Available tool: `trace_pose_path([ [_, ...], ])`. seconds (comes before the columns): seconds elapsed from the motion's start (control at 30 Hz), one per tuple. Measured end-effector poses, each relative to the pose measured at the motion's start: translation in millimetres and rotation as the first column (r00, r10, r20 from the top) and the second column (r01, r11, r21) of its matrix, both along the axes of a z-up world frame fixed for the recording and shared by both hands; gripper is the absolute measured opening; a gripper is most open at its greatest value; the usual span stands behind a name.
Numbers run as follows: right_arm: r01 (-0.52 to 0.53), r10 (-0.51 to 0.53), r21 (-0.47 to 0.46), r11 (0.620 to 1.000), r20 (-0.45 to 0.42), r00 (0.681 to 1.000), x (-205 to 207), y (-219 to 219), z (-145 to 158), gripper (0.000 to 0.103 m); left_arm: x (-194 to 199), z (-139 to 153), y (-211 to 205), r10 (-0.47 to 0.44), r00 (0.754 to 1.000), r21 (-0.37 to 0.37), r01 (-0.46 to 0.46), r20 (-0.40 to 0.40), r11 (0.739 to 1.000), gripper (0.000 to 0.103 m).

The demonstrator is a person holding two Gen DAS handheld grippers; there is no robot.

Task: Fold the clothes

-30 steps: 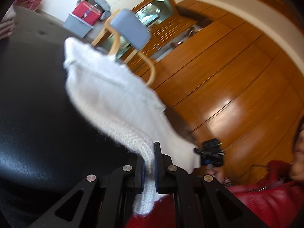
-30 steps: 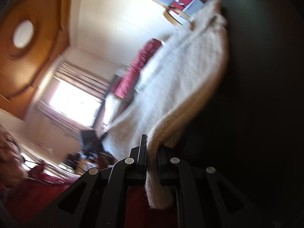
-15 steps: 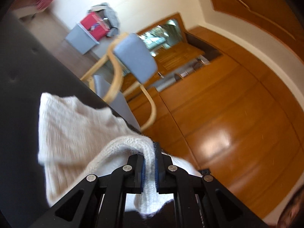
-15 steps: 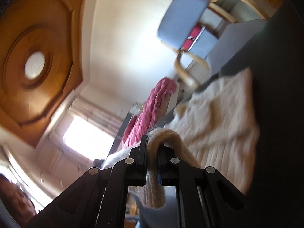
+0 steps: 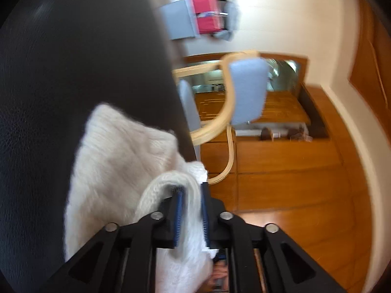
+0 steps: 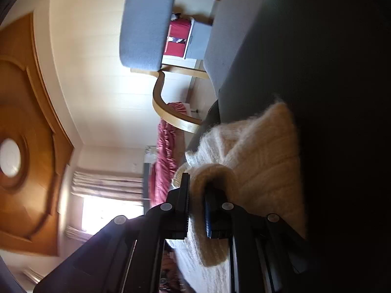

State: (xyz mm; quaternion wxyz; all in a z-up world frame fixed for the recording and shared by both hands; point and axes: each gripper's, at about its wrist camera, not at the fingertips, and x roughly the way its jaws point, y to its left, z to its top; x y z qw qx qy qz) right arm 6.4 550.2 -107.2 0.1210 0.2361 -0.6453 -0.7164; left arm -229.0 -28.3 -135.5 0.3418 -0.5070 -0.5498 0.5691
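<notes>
white knit sweater [image 5: 117,161] on black surface [image 5: 61,73], near edge doubled over | L gripper [image 5: 190,210] & R gripper [image 6: 196,210] each pinch its hem (blurry) | step: fold-over, prob. mid | next: lay hem flat, aligned | chair [image 5: 246,90] far

Support surface: 1 black, leather-textured surface [image 5: 61,85], grain visible in the left wrist view, running dark and largely in shadow [image 6: 342,97] in the right wrist view. Lying directly on it: 1 cream knitted garment [image 5: 117,156], ribbed and fuzzy, bunched near the surface's far edge; its far corner rests flat on the black cover [image 6: 266,146], while the nearer part is lifted off. Both views are motion-blurred.
</notes>
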Motion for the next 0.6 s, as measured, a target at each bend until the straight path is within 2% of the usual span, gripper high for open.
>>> trace_pose_path([
  [0.07,0.017,-0.016,-0.038,0.999,0.018,1.000,-4.8,4.0,-8.1,0.020,-4.1,-6.8,-7.6,0.068,0.995,0.100,-0.075,0.069,0.992,0.019],
  [0.13,0.040,-0.041,-0.068,0.997,-0.004,0.999,-5.4,7.4,-9.7,0.035,-6.9,-0.5,-13.9,0.128,0.990,0.081,-0.132,0.050,0.988,0.021],
  [0.2,0.041,-0.042,-0.055,0.998,-0.021,0.999,-6.3,7.6,-4.3,0.042,-8.0,13.3,-15.4,0.153,0.988,-0.006,-0.153,-0.010,0.988,0.021],
  [0.27,0.037,-0.037,-0.006,0.999,-0.022,0.999,-6.4,6.7,4.9,0.044,-0.6,29.4,-13.0,0.160,0.983,-0.087,-0.167,-0.087,0.982,0.021],
  [0.33,0.042,-0.040,0.086,0.995,-0.020,0.999,-4.5,3.6,20.3,0.044,9.4,44.3,-4.9,0.159,0.973,-0.169,-0.187,-0.166,0.968,0.021],
  [0.4,0.038,-0.032,0.234,0.971,-0.026,0.999,-3.4,-5.7,42.7,0.044,21.4,64.4,13.6,0.119,0.954,-0.272,-0.196,-0.275,0.942,0.021],
  [0.43,0.030,-0.018,0.323,0.946,-0.040,0.999,-4.0,-14.1,55.6,0.044,26.5,73.6,25.2,0.092,0.942,-0.318,-0.199,-0.322,0.927,0.021],
  [0.47,0.013,0.007,0.430,0.903,-0.044,0.999,-6.0,-26.6,70.2,0.044,36.4,85.8,41.8,0.041,0.922,-0.366,-0.194,-0.385,0.910,0.021],
  [0.53,-0.067,0.081,0.640,0.765,0.007,0.997,-18.2,-61.0,92.1,0.044,48.5,99.8,72.9,-0.067,0.886,-0.424,-0.152,-0.459,0.893,0.021],
  [0.6,-0.152,0.158,0.788,0.596,0.070,0.985,-32.6,-98.2,104.1,0.044,53.9,103.3,109.1,-0.178,0.851,-0.473,-0.092,-0.495,0.876,0.021],
])
